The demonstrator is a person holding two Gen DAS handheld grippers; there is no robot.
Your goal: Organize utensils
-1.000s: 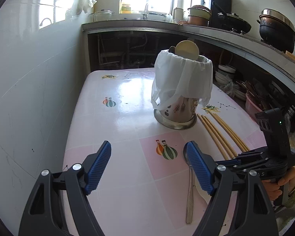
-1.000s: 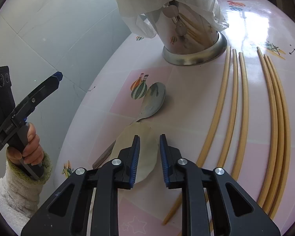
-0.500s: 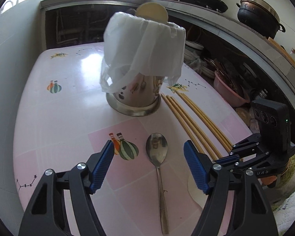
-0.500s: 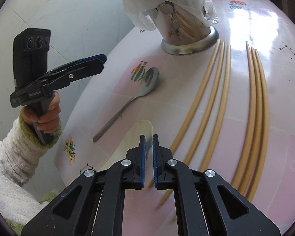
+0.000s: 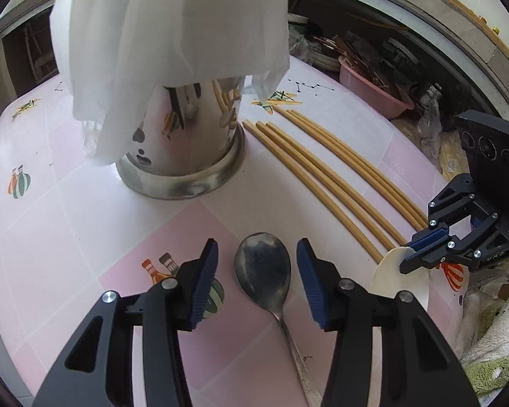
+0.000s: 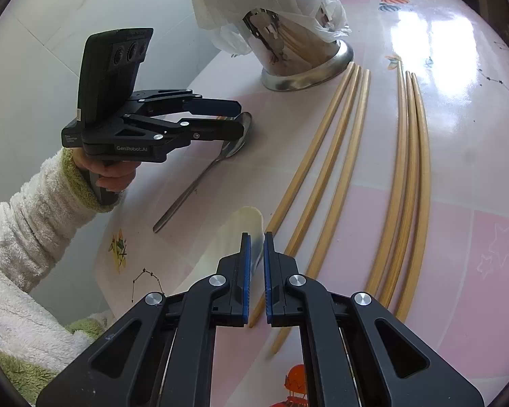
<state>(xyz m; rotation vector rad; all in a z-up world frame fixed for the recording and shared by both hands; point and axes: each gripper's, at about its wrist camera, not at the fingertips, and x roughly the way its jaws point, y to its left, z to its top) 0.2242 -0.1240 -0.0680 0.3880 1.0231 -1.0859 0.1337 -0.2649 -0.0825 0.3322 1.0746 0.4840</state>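
Note:
A metal spoon (image 5: 264, 274) lies on the pink table, its bowl between the open fingers of my left gripper (image 5: 257, 278); it also shows in the right wrist view (image 6: 200, 179). My right gripper (image 6: 257, 257) is shut on a cream flat spoon (image 6: 234, 237), which it holds tilted at the table's near edge; it also shows in the left wrist view (image 5: 397, 274). A steel utensil holder (image 5: 183, 142) draped with a white plastic bag stands behind. Several long bamboo chopsticks (image 6: 339, 162) lie to its right.
A white tiled wall (image 6: 34, 34) runs along the table's left side. A pink basin (image 5: 373, 84) and cookware sit on shelves under the counter at the far right. The table edge (image 6: 118, 291) is close to my right gripper.
My left gripper has moved forward and down over the metal spoon's bowl, its fingers narrowing around it. My right gripper has closed on the cream spoon and tilted it up.

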